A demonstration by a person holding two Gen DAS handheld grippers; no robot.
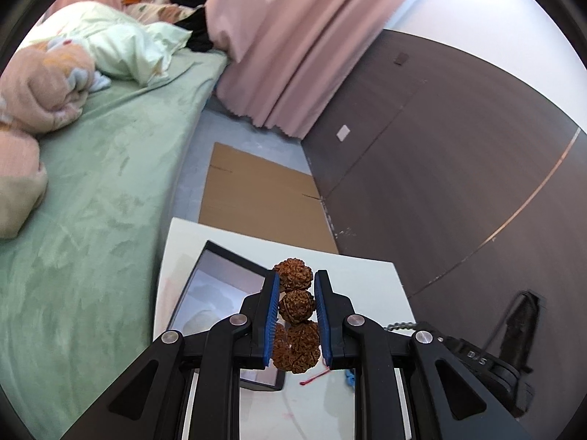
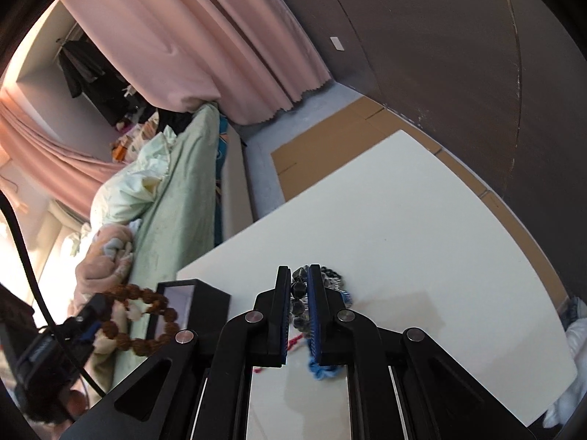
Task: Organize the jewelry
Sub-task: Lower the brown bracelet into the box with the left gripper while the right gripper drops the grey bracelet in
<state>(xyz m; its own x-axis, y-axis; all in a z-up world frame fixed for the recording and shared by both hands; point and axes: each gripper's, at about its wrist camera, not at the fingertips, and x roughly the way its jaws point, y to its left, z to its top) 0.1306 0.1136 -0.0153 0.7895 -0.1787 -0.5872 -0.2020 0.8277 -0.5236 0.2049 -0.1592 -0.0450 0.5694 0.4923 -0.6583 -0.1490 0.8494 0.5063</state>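
My left gripper (image 1: 294,282) is shut on a bracelet of large brown knobbly seed beads (image 1: 295,304) and holds it above an open black jewelry box (image 1: 216,286) on the white table (image 1: 348,267). In the right wrist view the same brown bracelet (image 2: 146,322) hangs as a loop from the left gripper (image 2: 86,317) beside the black box (image 2: 198,297). My right gripper (image 2: 296,278) is shut on a dark grey bead bracelet (image 2: 299,293) that lies on the table (image 2: 403,220). A blue tassel (image 2: 323,368) and a red cord (image 2: 295,341) lie by the fingers.
A bed with a green sheet (image 1: 95,220), pillows and a pink blanket stands left of the table. Flat cardboard (image 1: 256,198) lies on the floor beyond the table. Pink curtains (image 1: 293,47) and a dark brown wall (image 1: 458,168) are behind.
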